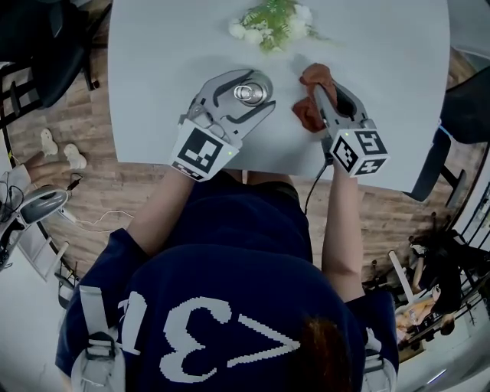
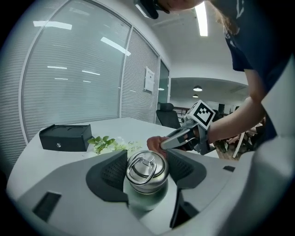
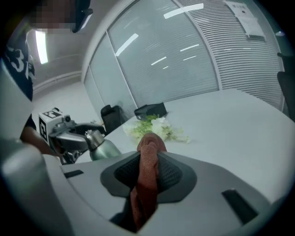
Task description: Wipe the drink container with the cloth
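Two grey hand-held grippers worked over one pale grey table (image 1: 153, 46). The left gripper (image 1: 269, 90) stood wide open, its jaws flanking an upright metal bottle (image 1: 249, 93) without visibly pressing on it. The right gripper (image 1: 315, 88) was clamped nearly closed on a rust-red terry cloth (image 1: 308, 115), which bunched above the pads and hung below them, just to the right of the bottle and apart from it. The bottle stood near the table's front edge and had a dull grey-green body and a shiny steel cap with a loop handle. Counted: one table, two grippers, one black rectangular box (image 2: 64, 137), one white-and-green flower sprig (image 1: 272, 21), one bottle, one cloth.
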Tool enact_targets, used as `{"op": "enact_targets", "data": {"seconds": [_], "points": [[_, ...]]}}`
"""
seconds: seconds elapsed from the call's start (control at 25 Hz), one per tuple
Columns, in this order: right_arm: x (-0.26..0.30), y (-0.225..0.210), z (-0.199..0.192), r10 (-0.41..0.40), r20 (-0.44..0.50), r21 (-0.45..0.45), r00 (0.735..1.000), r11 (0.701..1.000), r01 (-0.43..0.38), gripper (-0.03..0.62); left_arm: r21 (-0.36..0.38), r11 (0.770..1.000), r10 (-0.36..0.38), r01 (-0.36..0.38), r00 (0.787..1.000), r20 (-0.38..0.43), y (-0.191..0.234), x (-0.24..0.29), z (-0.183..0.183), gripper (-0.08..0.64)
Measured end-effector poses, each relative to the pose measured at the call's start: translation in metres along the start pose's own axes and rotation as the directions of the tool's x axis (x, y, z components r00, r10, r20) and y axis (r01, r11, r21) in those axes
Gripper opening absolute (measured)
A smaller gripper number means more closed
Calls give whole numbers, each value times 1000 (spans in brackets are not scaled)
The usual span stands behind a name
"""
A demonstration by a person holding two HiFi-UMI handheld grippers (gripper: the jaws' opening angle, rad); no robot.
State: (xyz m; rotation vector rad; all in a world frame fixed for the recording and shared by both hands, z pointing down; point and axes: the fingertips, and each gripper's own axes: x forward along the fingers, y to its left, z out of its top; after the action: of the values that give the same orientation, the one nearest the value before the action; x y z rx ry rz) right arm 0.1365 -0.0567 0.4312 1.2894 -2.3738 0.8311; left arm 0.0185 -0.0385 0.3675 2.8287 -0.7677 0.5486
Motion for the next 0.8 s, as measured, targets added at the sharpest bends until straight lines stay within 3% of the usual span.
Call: {"op": "enact_targets", "data": {"seconds": [0.2, 0.36, 0.48, 0.56, 0.64, 0.8], "points": [[14, 62, 31, 231, 62, 31, 971, 972, -233, 97, -69, 997, 26, -23, 999, 41, 7, -22, -7, 273], [29, 119, 53, 411, 84, 26, 908, 910, -414, 97, -117, 993, 39, -33, 998, 53, 12, -37, -15, 273], [37, 156, 59, 503, 47, -28, 863, 864, -502, 97, -165, 986, 47, -35, 997, 68, 16, -47, -22, 273], [42, 173, 54, 534, -5, -79, 845, 842, -533, 97, -193, 980, 52, -37, 996, 76, 20, -53, -26, 273], [49, 180, 46, 529, -54, -125, 847, 838, -532, 97, -204, 978, 55, -38, 995, 79, 21, -57, -31, 273], [63, 168, 38, 477, -72, -103, 876, 870, -483, 94, -202, 978, 62, -45, 995, 79, 20, -63, -37, 273]]}}
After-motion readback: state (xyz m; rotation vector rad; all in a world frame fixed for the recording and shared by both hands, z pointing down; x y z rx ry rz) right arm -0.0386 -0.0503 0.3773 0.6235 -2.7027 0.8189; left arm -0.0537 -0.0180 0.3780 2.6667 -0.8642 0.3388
